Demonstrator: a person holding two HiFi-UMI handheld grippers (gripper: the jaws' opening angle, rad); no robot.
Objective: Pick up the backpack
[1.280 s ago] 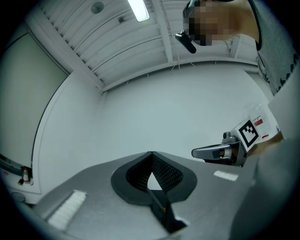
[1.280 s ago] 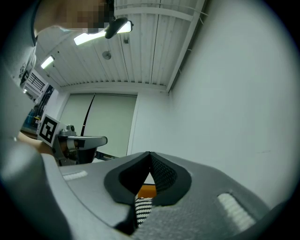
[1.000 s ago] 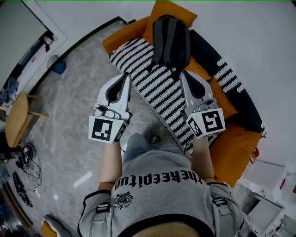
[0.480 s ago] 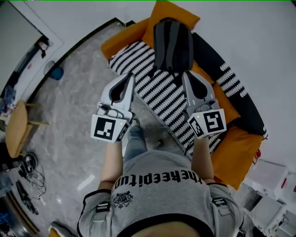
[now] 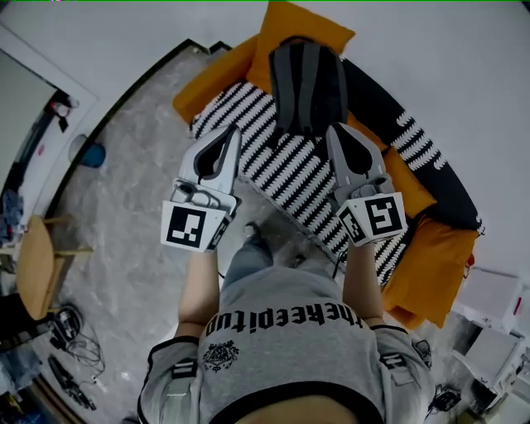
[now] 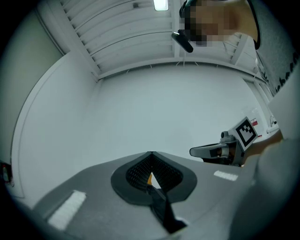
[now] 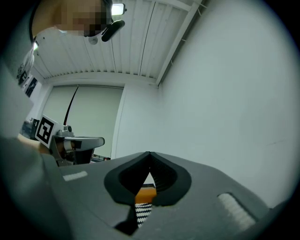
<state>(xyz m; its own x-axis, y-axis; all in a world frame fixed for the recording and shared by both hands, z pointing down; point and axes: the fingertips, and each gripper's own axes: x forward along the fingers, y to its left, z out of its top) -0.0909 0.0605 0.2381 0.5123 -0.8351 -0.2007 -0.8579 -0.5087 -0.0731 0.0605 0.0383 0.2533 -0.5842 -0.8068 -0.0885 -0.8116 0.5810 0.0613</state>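
Note:
A dark grey backpack (image 5: 309, 85) stands upright against an orange cushion (image 5: 288, 21) at the back of the sofa in the head view. My left gripper (image 5: 234, 131) hangs short of it, over the striped blanket's left part, jaws shut with nothing between them. My right gripper (image 5: 334, 130) is just below the backpack's lower right corner, also shut and empty. In the left gripper view the tips (image 6: 151, 153) meet against a bare wall. The right gripper (image 7: 149, 153) points at the wall too, with orange and striped cloth showing through the gap below its tips.
The orange sofa (image 5: 431, 257) carries a black-and-white striped blanket (image 5: 286, 166) and a dark throw (image 5: 414, 157). A round wooden table (image 5: 33, 265) and cables lie at the left on the grey marble floor (image 5: 132, 215). White boxes (image 5: 489, 331) stand at the right.
The person has stepped towards the sofa. Both grippers have come closer to the backpack, still shut. The table and floor clutter have slid down and back in the head view.

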